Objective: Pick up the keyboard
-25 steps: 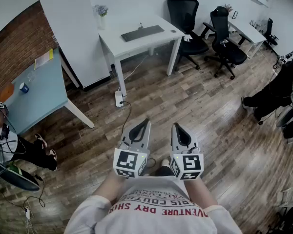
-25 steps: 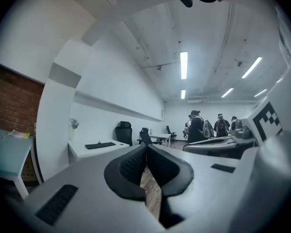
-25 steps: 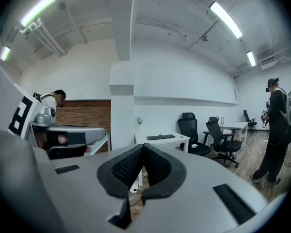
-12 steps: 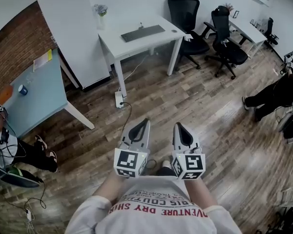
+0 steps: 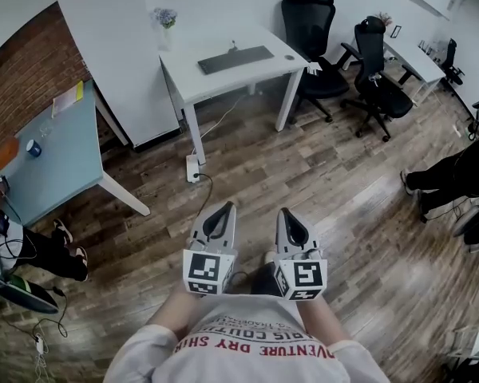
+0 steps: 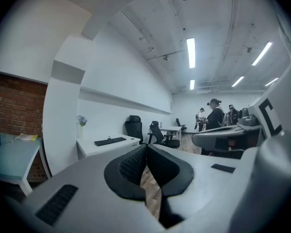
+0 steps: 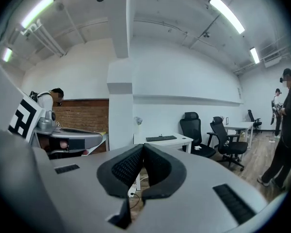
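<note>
White desk (image 5: pixel 193 86) is standing at the far wall. L gripper (image 5: pixel 228 206) & R gripper (image 5: pixel 283 211) are hovering side by side, well apart from it, jaws pressed together w/ nothing between. Black keyboard (image 5: pixel 235 60) is lying flat on that desk.

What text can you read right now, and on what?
"VENTURE DRY SHIR", red, upside down, ends cut off: on the person's white shirt.
Smaller line beside it: too blurred to read.
Print on the papers on the blue table: too small.
Cubes on left gripper and right gripper: square markers, no words.
</note>
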